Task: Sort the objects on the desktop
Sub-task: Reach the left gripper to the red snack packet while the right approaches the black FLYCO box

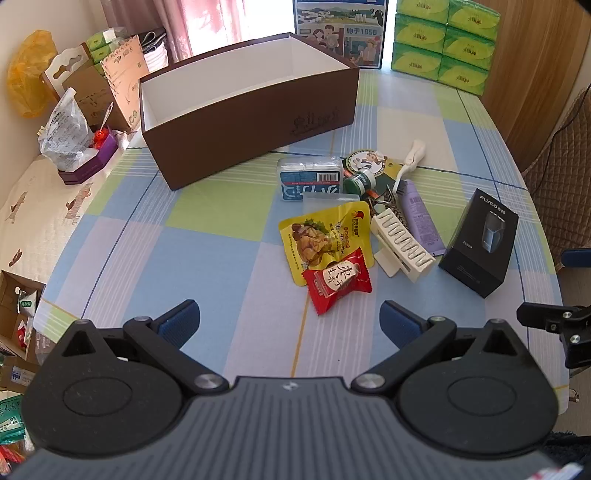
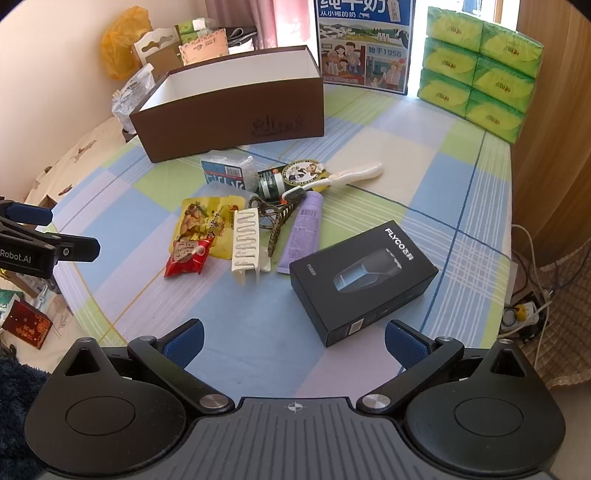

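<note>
This is a lived-in home room. A checked cloth in blue, green and lilac covers the tabletop (image 1: 207, 258), and pink curtains (image 1: 221, 22) hang behind its far edge. Green tissue packs (image 2: 480, 70) are stacked at the far right corner beside a milk carton box (image 2: 364, 48). Off the left edge lie a printed bedsheet (image 1: 37, 206), a yellow plastic bag (image 1: 29, 74) and cardboard packaging (image 1: 92, 92). A power strip (image 2: 521, 314) with cables sits on the floor by the right edge.

matt cardboard box (image 1: 255, 122), glossy foil packet (image 1: 325, 236)
</note>
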`<act>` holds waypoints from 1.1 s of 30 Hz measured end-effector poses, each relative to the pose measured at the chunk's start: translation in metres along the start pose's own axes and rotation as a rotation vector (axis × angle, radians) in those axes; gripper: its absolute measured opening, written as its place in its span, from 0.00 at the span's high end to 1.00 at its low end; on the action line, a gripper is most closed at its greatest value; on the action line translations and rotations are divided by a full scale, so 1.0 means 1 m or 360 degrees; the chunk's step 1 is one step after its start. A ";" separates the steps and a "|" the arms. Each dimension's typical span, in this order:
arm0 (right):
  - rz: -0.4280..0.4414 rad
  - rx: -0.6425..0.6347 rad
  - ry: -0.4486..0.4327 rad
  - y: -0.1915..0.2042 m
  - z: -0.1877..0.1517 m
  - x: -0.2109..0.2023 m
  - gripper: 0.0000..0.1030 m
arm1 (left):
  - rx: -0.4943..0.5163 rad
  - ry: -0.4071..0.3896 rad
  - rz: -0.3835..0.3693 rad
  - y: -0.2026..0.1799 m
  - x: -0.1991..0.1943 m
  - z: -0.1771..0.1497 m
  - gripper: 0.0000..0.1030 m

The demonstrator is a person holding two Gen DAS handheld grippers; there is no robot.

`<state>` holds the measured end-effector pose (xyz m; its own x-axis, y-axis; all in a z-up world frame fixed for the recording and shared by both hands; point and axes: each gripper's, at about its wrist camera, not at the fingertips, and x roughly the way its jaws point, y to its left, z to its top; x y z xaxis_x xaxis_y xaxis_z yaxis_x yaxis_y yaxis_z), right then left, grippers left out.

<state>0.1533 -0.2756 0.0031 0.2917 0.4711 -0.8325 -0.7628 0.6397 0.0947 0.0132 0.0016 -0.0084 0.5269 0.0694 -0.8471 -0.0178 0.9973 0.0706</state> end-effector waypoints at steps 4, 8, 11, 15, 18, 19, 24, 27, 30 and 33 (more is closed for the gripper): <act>0.0001 0.0001 0.0002 0.000 0.000 0.001 0.02 | -0.0002 0.0007 -0.0006 0.000 0.002 0.001 0.01; 0.0000 0.0000 0.0002 0.000 0.000 0.001 0.02 | -0.0005 0.0008 -0.0007 0.000 0.003 0.001 0.01; 0.0001 0.0001 0.0001 0.000 0.000 0.001 0.02 | -0.0005 0.0009 -0.0008 0.000 0.004 0.001 0.01; -0.0009 0.0016 0.0012 -0.004 0.000 0.004 0.02 | -0.0007 0.0021 -0.0008 0.000 0.008 0.001 0.01; -0.0018 0.0022 0.0022 -0.007 0.000 0.007 0.02 | -0.0007 0.0028 -0.0012 0.000 0.011 0.002 0.01; -0.0019 0.0024 0.0025 -0.007 0.001 0.007 0.02 | -0.0006 0.0028 -0.0012 0.000 0.012 0.003 0.01; -0.0032 0.0048 0.0044 -0.012 0.000 0.012 0.02 | 0.0013 0.0037 -0.0014 -0.001 0.020 0.004 0.01; -0.0041 0.0069 0.0063 -0.017 -0.002 0.016 0.02 | 0.0026 0.0048 -0.0027 -0.001 0.028 0.004 0.01; -0.0051 0.0085 0.0078 -0.021 -0.003 0.019 0.02 | 0.0044 0.0048 -0.0062 -0.001 0.037 0.003 0.01; -0.0068 0.0111 0.0093 -0.026 -0.004 0.023 0.02 | 0.0096 0.0017 -0.0087 -0.004 0.044 0.001 0.02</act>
<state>0.1776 -0.2841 -0.0205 0.2873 0.4077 -0.8668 -0.7080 0.6999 0.0945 0.0370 0.0011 -0.0451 0.5168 0.0156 -0.8560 0.0622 0.9965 0.0557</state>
